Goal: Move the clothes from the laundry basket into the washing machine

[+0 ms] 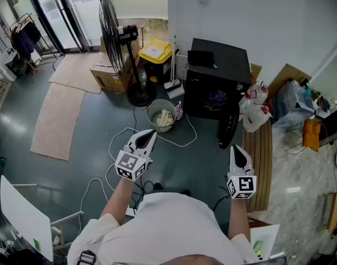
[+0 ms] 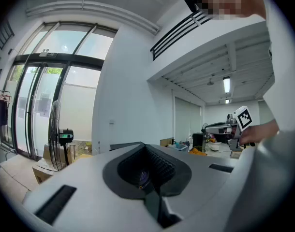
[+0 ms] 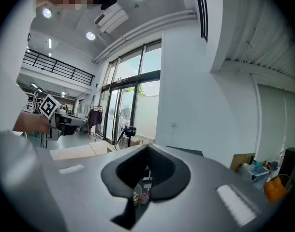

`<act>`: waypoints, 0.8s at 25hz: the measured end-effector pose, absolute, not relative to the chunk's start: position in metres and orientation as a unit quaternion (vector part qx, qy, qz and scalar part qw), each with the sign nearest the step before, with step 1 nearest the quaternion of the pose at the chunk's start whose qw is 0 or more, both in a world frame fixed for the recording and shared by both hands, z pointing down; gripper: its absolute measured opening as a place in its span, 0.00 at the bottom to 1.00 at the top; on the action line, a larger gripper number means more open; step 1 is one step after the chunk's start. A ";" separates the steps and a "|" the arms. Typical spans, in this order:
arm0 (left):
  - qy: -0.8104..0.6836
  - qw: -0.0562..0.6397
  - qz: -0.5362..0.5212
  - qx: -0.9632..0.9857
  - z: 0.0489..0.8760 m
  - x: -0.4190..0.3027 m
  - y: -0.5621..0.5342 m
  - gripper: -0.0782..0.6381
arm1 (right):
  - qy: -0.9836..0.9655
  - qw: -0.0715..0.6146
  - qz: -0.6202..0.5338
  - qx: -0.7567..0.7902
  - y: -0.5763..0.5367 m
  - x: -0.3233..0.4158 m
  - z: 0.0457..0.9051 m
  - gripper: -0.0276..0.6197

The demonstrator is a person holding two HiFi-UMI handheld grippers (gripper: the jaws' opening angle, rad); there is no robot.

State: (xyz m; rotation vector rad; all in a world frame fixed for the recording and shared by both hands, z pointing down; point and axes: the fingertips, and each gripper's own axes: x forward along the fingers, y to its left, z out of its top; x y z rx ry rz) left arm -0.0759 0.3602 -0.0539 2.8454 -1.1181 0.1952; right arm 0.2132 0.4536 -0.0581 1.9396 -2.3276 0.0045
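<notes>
A small round laundry basket with a pale cloth in it stands on the floor ahead of me. Right of it is the black washing machine; its round door hangs open, and purple clothes show inside the drum. My left gripper is held level a little short of the basket, its jaws together and empty. My right gripper hovers near the open door, also shut with nothing in it. The basket peeks through the hollow of the right gripper's jaws.
A standing fan, a yellow bin and cardboard boxes stand behind the basket. White cables loop over the floor near my feet. Plastic bags and a slatted wooden board lie right of the machine.
</notes>
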 end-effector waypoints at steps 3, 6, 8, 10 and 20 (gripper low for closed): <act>-0.365 0.038 0.063 0.928 -0.055 -0.079 0.356 0.12 | -0.767 0.056 0.002 0.639 0.450 0.211 -0.059 0.06; -0.365 0.039 0.063 0.928 -0.055 -0.080 0.355 0.12 | -0.767 0.056 0.002 0.639 0.448 0.210 -0.059 0.06; -0.365 0.040 0.064 0.928 -0.054 -0.081 0.354 0.12 | -0.767 0.056 0.003 0.639 0.448 0.209 -0.058 0.06; -0.364 0.040 0.066 0.928 -0.053 -0.081 0.354 0.12 | -0.767 0.055 0.004 0.640 0.448 0.208 -0.058 0.06; -0.362 0.038 0.068 0.929 -0.050 -0.069 0.353 0.12 | -0.764 0.052 0.001 0.643 0.445 0.215 -0.056 0.06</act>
